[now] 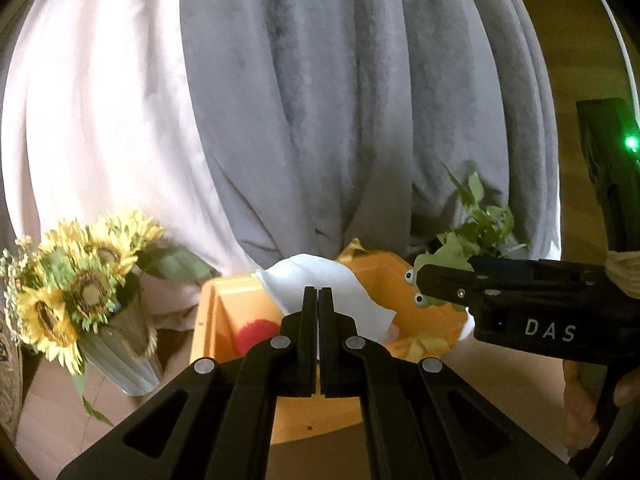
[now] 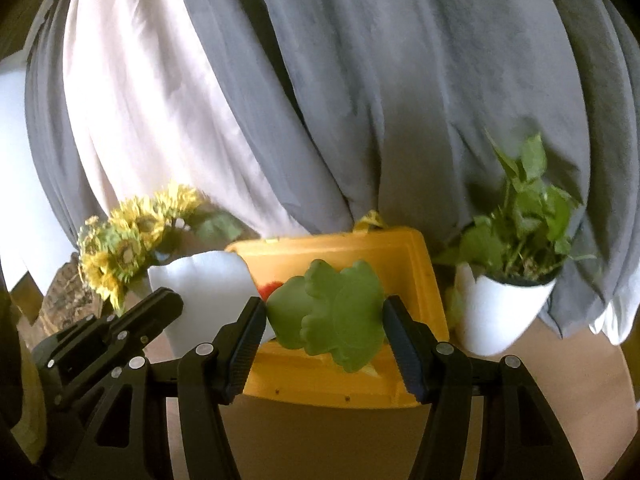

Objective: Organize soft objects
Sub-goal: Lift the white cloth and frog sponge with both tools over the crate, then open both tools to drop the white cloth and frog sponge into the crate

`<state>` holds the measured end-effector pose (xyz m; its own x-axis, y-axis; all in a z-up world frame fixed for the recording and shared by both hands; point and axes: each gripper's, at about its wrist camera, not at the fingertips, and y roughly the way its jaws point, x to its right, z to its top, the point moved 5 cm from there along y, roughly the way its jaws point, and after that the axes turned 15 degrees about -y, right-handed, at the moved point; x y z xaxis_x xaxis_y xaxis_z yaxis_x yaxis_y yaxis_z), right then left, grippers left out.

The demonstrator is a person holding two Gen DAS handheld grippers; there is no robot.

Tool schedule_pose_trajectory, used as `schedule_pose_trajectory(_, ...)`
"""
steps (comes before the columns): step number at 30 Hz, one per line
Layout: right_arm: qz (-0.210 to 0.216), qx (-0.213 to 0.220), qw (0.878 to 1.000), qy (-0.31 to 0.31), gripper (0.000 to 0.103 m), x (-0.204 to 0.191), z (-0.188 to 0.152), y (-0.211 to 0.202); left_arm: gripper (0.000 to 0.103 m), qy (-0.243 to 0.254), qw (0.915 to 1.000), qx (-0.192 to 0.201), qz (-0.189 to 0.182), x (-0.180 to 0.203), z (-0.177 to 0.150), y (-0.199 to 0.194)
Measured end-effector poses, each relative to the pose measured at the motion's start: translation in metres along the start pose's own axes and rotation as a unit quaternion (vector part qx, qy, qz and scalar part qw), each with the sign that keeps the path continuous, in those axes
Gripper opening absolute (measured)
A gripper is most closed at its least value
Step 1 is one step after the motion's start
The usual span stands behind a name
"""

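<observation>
My left gripper (image 1: 319, 294) is shut on a white cloth (image 1: 320, 284) and holds it over the open yellow bin (image 1: 212, 312). The cloth also shows in the right wrist view (image 2: 204, 292), with the left gripper (image 2: 168, 300) on it. My right gripper (image 2: 324, 312) is shut on a green frog plush (image 2: 332, 308) just above the bin (image 2: 404, 256). In the left wrist view the right gripper (image 1: 424, 280) comes in from the right with the frog's eyes (image 1: 414, 288) showing. A red soft object (image 1: 256, 334) and yellow pieces (image 1: 424, 346) lie inside the bin.
A vase of sunflowers (image 1: 80, 280) stands left of the bin. A green plant in a white pot (image 2: 508, 292) stands right of it. Grey and white drapes (image 1: 320, 100) hang behind. The bin sits on a wooden table (image 2: 328, 432).
</observation>
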<state>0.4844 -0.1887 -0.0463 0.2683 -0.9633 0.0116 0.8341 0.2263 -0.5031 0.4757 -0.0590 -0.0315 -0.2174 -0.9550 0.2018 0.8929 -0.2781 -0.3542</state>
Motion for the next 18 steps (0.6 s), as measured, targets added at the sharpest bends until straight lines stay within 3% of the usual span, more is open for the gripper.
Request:
schedule_pose_trajectory(9,0.008,0.012,1.0,-0.004,0.062,0.001,0.021,0.023,0.003,-0.001,0.9999,0.006,0.016,-0.012,0.013,0.02)
schedule_pose_trajectory(18,0.013,-0.004,1.0,0.0,0.062,0.012,0.025,0.058,0.003,-0.009,0.9995,-0.011,0.027,-0.024,0.013,0.051)
